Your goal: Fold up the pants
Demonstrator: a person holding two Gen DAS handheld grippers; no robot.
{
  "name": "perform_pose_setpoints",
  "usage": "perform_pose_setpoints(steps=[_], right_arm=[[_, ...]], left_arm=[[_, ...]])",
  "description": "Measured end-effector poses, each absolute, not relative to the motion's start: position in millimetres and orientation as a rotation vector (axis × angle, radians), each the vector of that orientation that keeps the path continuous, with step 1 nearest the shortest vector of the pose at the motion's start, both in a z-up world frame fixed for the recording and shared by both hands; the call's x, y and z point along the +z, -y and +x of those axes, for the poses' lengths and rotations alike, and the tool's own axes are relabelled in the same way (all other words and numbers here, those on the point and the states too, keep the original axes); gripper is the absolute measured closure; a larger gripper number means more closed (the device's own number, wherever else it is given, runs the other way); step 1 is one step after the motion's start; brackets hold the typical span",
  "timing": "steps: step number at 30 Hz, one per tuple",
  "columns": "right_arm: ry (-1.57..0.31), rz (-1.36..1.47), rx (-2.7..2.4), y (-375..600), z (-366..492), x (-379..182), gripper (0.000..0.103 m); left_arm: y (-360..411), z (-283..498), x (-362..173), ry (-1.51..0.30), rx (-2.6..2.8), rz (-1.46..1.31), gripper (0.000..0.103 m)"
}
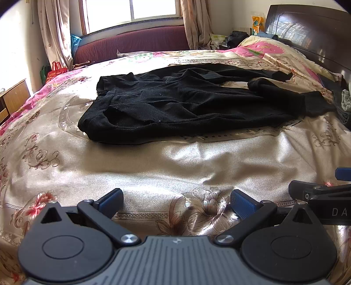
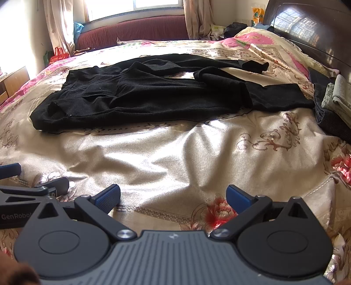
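Both cameras sit low over the near part of the bed [image 1: 175, 157], each looking forward along its own claw toward the window [image 1: 131, 9] and the maroon bench below it. The left wrist view has the left claw [image 1: 176, 203] at its bottom edge, and the right claw [image 1: 324, 193] enters at its right margin. The right wrist view looks from just beside it, with the right claw [image 2: 173, 198] at the bottom and the left claw [image 2: 33, 184] at its left margin. Both views share the black pants [image 1: 197, 103] in the middle distance, the headboard [image 2: 307, 28] at right and the curtains.
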State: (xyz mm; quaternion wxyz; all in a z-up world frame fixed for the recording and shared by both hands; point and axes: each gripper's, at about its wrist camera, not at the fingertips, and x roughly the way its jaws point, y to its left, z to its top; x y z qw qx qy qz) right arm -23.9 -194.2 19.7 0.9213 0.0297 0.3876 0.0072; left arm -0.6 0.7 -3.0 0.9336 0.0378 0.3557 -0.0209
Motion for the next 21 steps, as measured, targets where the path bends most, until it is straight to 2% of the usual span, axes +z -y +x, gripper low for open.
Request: perform_pose_setpoints(steps=[21], right_arm=[[-0.804, 0.063, 0.02, 193.9, -23.1, 18.8, 0.001]], left_arm=[[2.1, -1.2, -5.4, -0.728, -0.043, 0.082, 0.0]])
